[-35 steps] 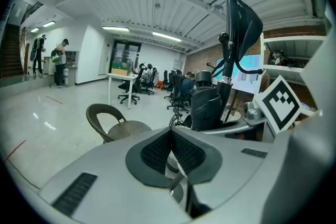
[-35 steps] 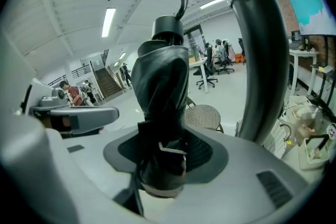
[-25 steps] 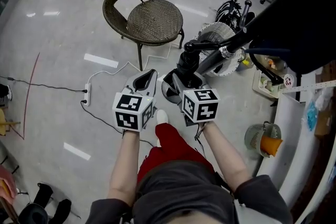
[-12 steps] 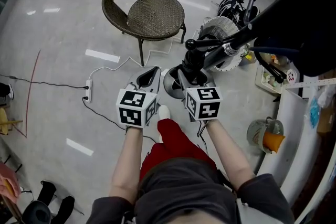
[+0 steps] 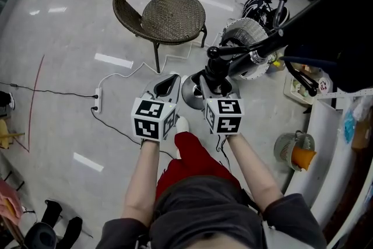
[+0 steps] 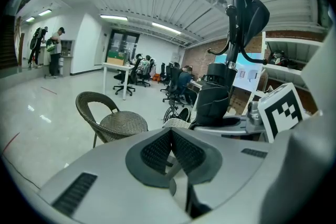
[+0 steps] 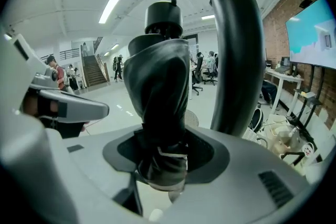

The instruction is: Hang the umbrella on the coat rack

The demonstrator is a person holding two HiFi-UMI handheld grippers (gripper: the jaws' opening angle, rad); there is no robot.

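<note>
While the head view looks down past the person's forearms, the left gripper (image 5: pixel 167 84) and the right gripper (image 5: pixel 213 88) are held side by side above the floor (image 5: pixel 70 73). A wicker chair (image 5: pixel 172 19) stands beyond them and a white power strip (image 5: pixel 97 103) lies off to the left. Between the right jaws stands the umbrella (image 5: pixel 214 72), black, folded and roughly upright, over the round grey foot of the coat rack (image 5: pixel 263 48). The rack's dark pole slants up toward the right edge, and a short branch of it reaches out just above the umbrella's top. In the left gripper view, the left gripper (image 6: pixel 170 134) has its jaws pressed together with nothing in them. The umbrella (image 6: pixel 215 105) shows to the right, just in front of the coat rack (image 6: pixel 236 18), and the wicker chair (image 6: pixel 118 123) is at the left. In the right gripper view, the right gripper (image 7: pixel 163 152) pinches the bundled cloth of the umbrella (image 7: pixel 157 86) on both sides. Its jaws have just been opening a little, with the umbrella between them. The coat rack (image 7: pixel 239 44) runs its pole close by on the right, and a thin line rises from the umbrella's cap to a branch overhead.
</note>
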